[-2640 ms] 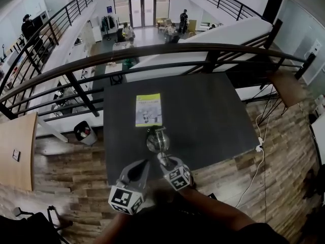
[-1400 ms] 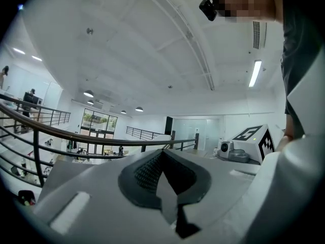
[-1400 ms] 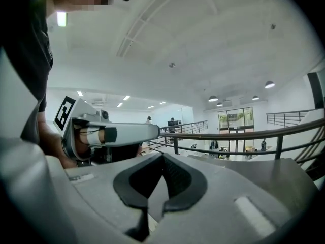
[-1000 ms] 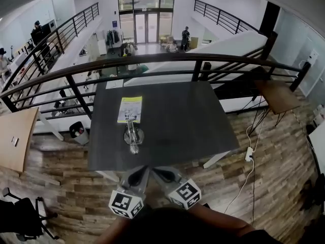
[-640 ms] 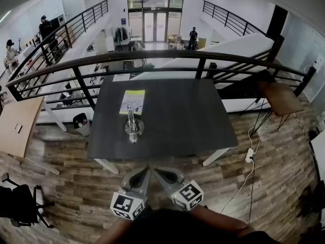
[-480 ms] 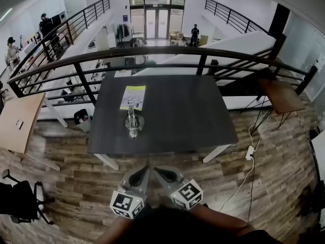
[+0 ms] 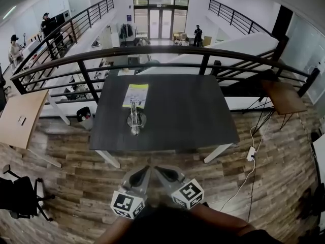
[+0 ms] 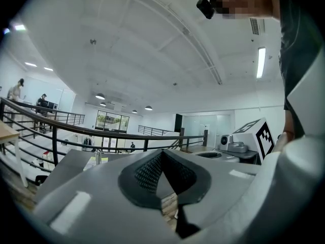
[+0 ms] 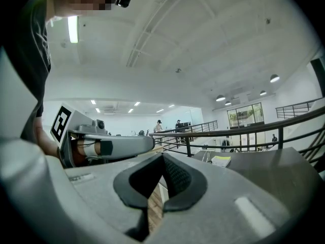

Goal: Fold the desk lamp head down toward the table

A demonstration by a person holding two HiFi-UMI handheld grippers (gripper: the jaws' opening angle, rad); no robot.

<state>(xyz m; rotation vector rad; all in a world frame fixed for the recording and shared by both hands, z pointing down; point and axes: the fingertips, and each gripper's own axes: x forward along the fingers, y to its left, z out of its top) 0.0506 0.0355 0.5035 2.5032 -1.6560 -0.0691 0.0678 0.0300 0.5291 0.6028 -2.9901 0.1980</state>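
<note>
My left hand-held gripper and right hand-held gripper each show jaws pressed together on nothing, while the head view alone looks down on the desk lamp, well ahead on the bench near a yellow booklet.

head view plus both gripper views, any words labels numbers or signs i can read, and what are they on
No text can be read in any view.
yellow booklet on the dark table: there is print on the cover, too small to read.
left marker cube and right marker cube: black-and-white square patterns only, no letters or numbers.
</note>
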